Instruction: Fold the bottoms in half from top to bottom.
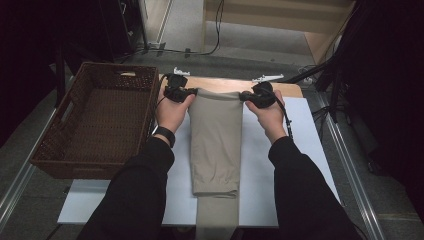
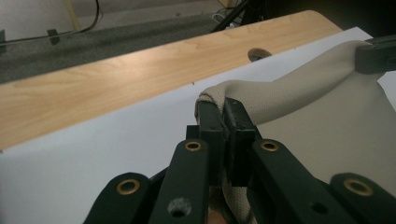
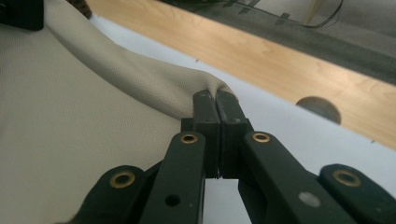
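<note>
A beige pair of trousers (image 1: 216, 145) lies folded lengthwise on the white sheet (image 1: 300, 145), its near end hanging past the table's front. My left gripper (image 1: 189, 93) is shut on the far left corner of the cloth (image 2: 280, 88), lifted off the sheet; the fabric edge is pinched between its jaws (image 2: 223, 112). My right gripper (image 1: 246, 96) is shut on the far right corner (image 3: 140, 79), the cloth pulled into a ridge at its tips (image 3: 215, 97). The far edge is stretched between both grippers.
A brown wicker basket (image 1: 60, 150) stands empty at the left, beside the sheet. Behind the sheet runs a strip of bare wooden tabletop (image 1: 220, 83) with a round hole (image 3: 320, 108). Cables and stands lie on the floor beyond.
</note>
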Demonstrator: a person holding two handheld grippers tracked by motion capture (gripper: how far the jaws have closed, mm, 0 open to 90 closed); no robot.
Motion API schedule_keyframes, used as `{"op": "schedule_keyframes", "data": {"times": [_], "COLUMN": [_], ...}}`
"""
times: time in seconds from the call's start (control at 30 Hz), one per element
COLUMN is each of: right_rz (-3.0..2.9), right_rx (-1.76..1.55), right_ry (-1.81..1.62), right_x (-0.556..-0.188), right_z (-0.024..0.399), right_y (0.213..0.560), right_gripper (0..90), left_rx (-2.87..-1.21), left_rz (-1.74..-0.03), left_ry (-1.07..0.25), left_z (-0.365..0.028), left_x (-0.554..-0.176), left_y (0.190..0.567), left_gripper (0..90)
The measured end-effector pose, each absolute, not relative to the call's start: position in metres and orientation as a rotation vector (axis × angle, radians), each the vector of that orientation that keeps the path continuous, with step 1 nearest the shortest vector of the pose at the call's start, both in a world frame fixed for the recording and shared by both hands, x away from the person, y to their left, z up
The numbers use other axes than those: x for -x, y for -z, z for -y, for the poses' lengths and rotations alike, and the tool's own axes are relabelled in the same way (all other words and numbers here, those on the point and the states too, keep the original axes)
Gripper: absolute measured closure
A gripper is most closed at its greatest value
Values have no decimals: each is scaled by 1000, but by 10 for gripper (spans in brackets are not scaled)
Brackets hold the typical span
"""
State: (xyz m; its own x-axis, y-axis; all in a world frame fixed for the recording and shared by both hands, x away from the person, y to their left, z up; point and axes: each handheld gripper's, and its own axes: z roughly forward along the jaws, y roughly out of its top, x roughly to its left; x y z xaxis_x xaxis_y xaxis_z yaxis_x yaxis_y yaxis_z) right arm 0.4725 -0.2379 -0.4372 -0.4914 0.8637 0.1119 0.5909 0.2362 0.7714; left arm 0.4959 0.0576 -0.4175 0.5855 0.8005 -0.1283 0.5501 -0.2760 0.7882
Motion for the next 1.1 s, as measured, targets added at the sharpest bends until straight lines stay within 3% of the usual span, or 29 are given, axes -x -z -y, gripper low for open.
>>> {"op": "schedule_keyframes", "data": {"times": [0.17, 0.2, 0.27, 0.37, 0.47, 0.63, 1.1], "right_rz": [-2118, -2091, -2049, -2084, -2101, -2099, -2168], "right_rx": [-1361, -1367, -1401, -1429, -1456, -1447, -1346], "right_ry": [-1142, -1159, -1164, -1169, -1174, -1219, -1302], "right_x": [-482, -483, -487, -485, -476, -451, -373], "right_z": [236, 237, 238, 244, 248, 252, 249], "right_y": [428, 426, 422, 419, 421, 432, 454], "right_gripper": [859, 797, 467, 318, 212, 146, 80], "left_rx": [-1919, -1887, -1885, -1897, -1873, -1894, -1915], "left_rz": [-1108, -1120, -1122, -1107, -1080, -978, -826], "left_ry": [-347, -325, -333, -293, -254, -167, -84], "left_z": [-61, -62, -62, -60, -62, -61, -65], "left_x": [-507, -508, -506, -499, -488, -466, -396], "left_y": [410, 410, 409, 409, 412, 419, 436], "left_gripper": [856, 777, 567, 339, 266, 128, 98]}}
